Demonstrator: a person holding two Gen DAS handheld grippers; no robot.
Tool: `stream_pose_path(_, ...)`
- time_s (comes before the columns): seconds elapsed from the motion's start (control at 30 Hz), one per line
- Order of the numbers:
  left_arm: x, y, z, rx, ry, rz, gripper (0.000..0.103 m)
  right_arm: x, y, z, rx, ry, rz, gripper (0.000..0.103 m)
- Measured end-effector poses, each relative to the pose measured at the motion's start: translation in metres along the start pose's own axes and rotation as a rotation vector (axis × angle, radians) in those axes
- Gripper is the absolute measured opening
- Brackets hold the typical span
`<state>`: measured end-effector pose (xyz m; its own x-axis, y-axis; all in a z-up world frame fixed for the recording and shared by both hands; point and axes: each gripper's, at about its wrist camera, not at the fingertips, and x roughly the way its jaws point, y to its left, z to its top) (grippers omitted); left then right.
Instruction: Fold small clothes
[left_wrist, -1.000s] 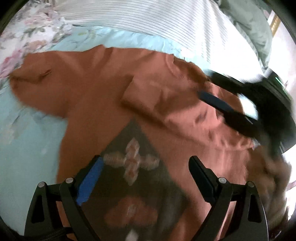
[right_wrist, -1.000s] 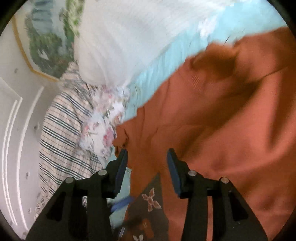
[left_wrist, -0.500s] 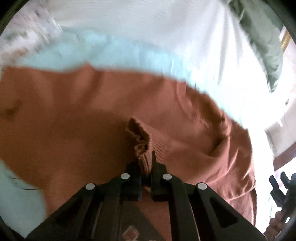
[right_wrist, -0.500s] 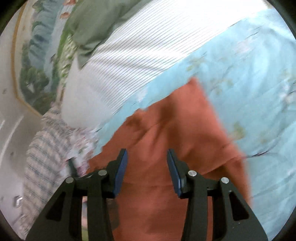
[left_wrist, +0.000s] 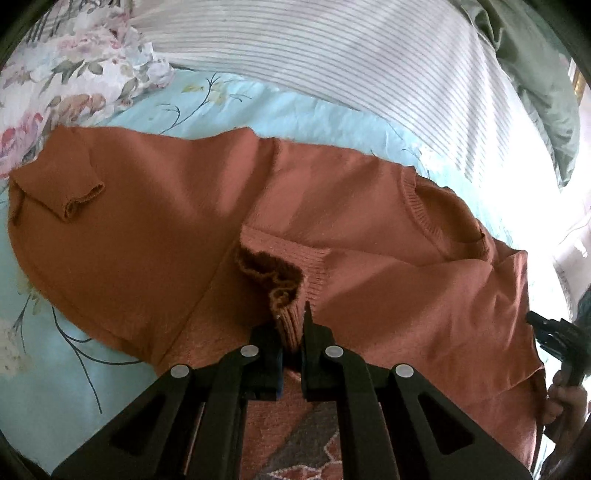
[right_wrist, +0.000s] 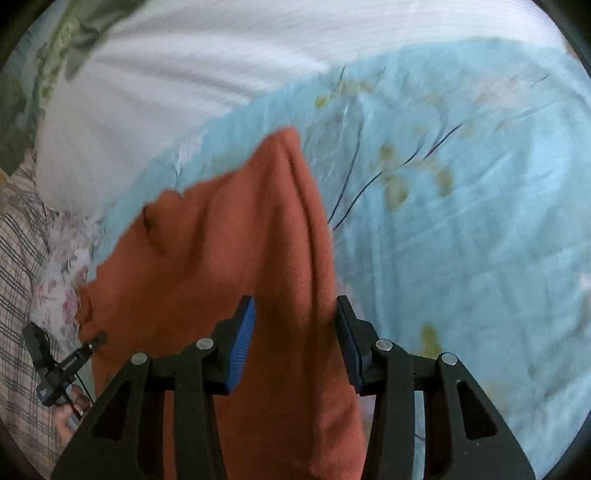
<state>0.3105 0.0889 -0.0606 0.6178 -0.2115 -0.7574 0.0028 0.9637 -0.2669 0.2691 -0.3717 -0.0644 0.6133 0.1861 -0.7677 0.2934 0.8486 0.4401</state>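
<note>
A rust-orange knit sweater (left_wrist: 177, 221) lies spread on a light blue floral bedsheet (left_wrist: 55, 373). My left gripper (left_wrist: 293, 343) is shut on the ribbed cuff (left_wrist: 286, 314) of one sleeve, over the sweater's middle. The other sleeve cuff (left_wrist: 83, 197) lies folded in at the far left. In the right wrist view the sweater (right_wrist: 229, 258) lies under my right gripper (right_wrist: 295, 325), which is open with one edge of the fabric between its blue pads (right_wrist: 242, 343). The right gripper also shows at the left wrist view's right edge (left_wrist: 554, 332).
A white striped pillow (left_wrist: 332, 59) and a green cloth (left_wrist: 535, 74) lie beyond the sweater. A floral pillow (left_wrist: 55, 74) sits at the far left. A plaid cloth (right_wrist: 18, 277) lies at the left of the right wrist view.
My left gripper went from open over the sweater to shut on the sleeve cuff. My right gripper swung from the sweater's middle to its side edge, staying open.
</note>
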Motion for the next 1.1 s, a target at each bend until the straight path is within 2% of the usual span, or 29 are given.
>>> stream_pose_path(0.03,-0.002,-0.002,-0.001,0.002,-0.002,-0.001,0.005,0.003,0.000,-0.001,-0.019,0.010,-0.014,0.011)
stream_pose_path(0.13,-0.007,-0.013,0.003,0.020,-0.015,-0.043,0.005,-0.016,-0.002,0.003,-0.057,-0.051,-0.046,0.010)
stream_pose_path(0.2,-0.005,-0.024,0.005,0.040,-0.018,-0.077,0.005,-0.031,-0.019,0.008,-0.025,-0.087,-0.043,0.010)
stream_pose_path(0.33,0.009,-0.034,-0.001,0.054,-0.003,-0.036,0.005,-0.019,-0.035,0.006,0.023,-0.041,-0.033,0.012)
stream_pose_path(0.37,0.011,-0.033,-0.003,0.048,0.005,-0.028,0.005,-0.019,-0.035,0.005,0.028,-0.037,-0.052,0.013)
stream_pose_path(0.4,0.011,-0.030,-0.004,0.044,0.008,-0.029,0.005,-0.025,-0.031,0.004,0.032,-0.057,-0.106,0.016)
stream_pose_path(0.43,0.009,-0.028,-0.006,0.042,0.007,-0.036,0.006,-0.036,-0.022,0.001,0.021,-0.104,-0.165,0.018)
stream_pose_path(0.47,0.009,-0.027,-0.007,0.043,0.006,-0.037,0.007,-0.045,-0.015,-0.002,0.010,-0.142,-0.182,0.018)
stream_pose_path(0.5,0.009,-0.026,-0.008,0.044,0.008,-0.037,0.007,-0.052,0.001,-0.008,-0.020,-0.170,-0.140,0.018)
stream_pose_path(0.53,0.009,-0.026,-0.008,0.043,0.011,-0.038,0.007,-0.052,0.011,-0.011,-0.046,-0.160,-0.098,0.019)
stream_pose_path(0.6,0.010,-0.026,-0.008,0.040,0.017,-0.032,0.007,-0.036,0.035,-0.021,-0.110,-0.074,-0.016,0.020)
stream_pose_path(0.63,0.009,-0.025,-0.008,0.037,0.015,-0.031,0.008,-0.026,0.040,-0.025,-0.119,-0.036,-0.019,0.020)
stream_pose_path(0.67,0.005,-0.022,-0.009,0.032,0.010,-0.023,0.011,-0.017,0.039,-0.029,-0.122,-0.014,-0.063,0.020)
stream_pose_path(0.7,0.001,-0.018,-0.010,0.029,0.003,-0.010,0.012,-0.012,0.031,-0.032,-0.114,-0.014,-0.139,0.020)
stream_pose_path(0.73,-0.005,-0.013,-0.011,0.027,-0.006,0.009,0.014,-0.014,0.021,-0.032,-0.084,-0.029,-0.167,0.018)
stream_pose_path(0.8,-0.022,0.007,-0.011,0.021,-0.043,0.074,0.014,-0.029,0.003,-0.033,0.018,-0.067,-0.135,0.020)
stream_pose_path(0.87,-0.038,0.031,-0.008,-0.006,-0.075,0.117,0.014,-0.048,0.004,-0.037,0.035,-0.105,-0.122,0.023)
stream_pose_path(0.9,-0.043,0.041,-0.005,-0.024,-0.084,0.120,0.013,-0.059,0.007,-0.041,0.027,-0.120,-0.077,0.029)
stream_pose_path(0.93,-0.049,0.051,-0.003,-0.044,-0.091,0.124,0.016,-0.066,0.011,-0.045,0.018,-0.127,-0.039,0.038)
stream_pose_path(0.97,-0.055,0.063,0.001,-0.065,-0.099,0.133,0.025,-0.073,0.017,-0.050,0.006,-0.130,-0.010,0.040)
stream_pose_path(1.0,-0.058,0.072,0.005,-0.081,-0.106,0.142,0.031,-0.077,0.024,-0.055,-0.012,-0.129,0.012,0.042)
stream_pose_path(1.07,-0.064,0.089,0.013,-0.112,-0.120,0.183,0.052,-0.081,0.039,-0.065,-0.042,-0.117,0.048,0.042)
stream_pose_path(1.1,-0.065,0.096,0.018,-0.127,-0.119,0.206,0.057,-0.078,0.046,-0.071,-0.053,-0.104,0.074,0.042)
